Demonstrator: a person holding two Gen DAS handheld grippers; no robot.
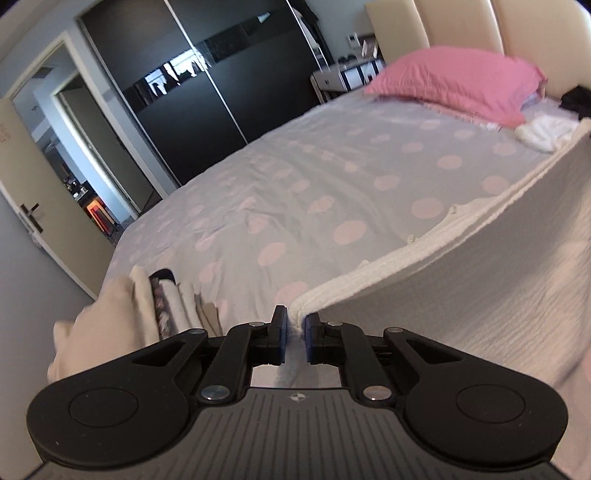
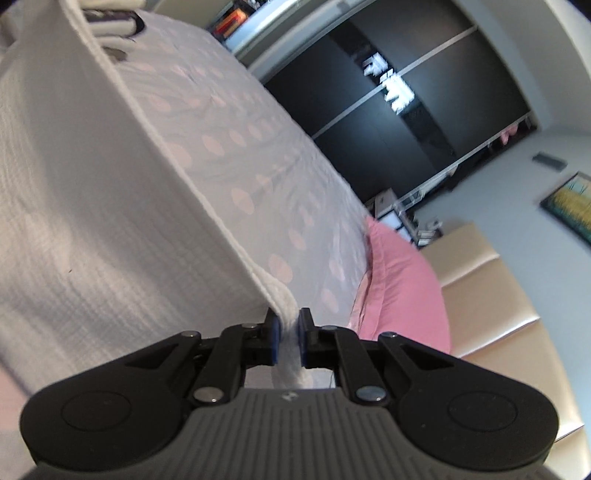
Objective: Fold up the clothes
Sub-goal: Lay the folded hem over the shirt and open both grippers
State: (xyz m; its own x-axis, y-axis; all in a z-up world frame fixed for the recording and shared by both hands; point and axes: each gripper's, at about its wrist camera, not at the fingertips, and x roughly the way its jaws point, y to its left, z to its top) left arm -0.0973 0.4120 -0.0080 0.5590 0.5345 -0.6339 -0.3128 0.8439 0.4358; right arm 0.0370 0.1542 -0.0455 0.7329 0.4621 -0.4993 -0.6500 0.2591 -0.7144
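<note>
White textured garment (image 1: 461, 280): waffle-weave cloth with a thick hemmed edge, held up taut above the bed. In the left wrist view it filled the lower right of the frame, its edge running from the centre bottom up to the right border. In the right wrist view (image 2: 92, 221) it filled the left half, its edge running from the top left down to the centre bottom.

Left gripper (image 1: 295, 334): jaws nearly together, clamped on one end of the garment's hem; blue pads (image 1: 282, 338) pressed against the cloth.

Right gripper (image 2: 289, 339): jaws nearly together, clamped on the other end of the same hem, the white cloth bunched between the blue pads (image 2: 274, 341).

Bed (image 1: 295, 177): pale grey cover with pink dots, across the centre of the frame.

Pink pillow (image 1: 454, 83): upper right of the left wrist view, against a cream padded headboard (image 1: 535, 26).

Stack of folded clothes (image 1: 140, 314): lower left of the left wrist view, on the bed's near corner, just beside the left gripper.

Black sliding wardrobe (image 1: 207, 74): upper centre, behind the bed.

Open door (image 1: 40, 177): left edge of the frame.

Framed picture (image 2: 570, 205): right edge of the right wrist view, on the wall.
</note>
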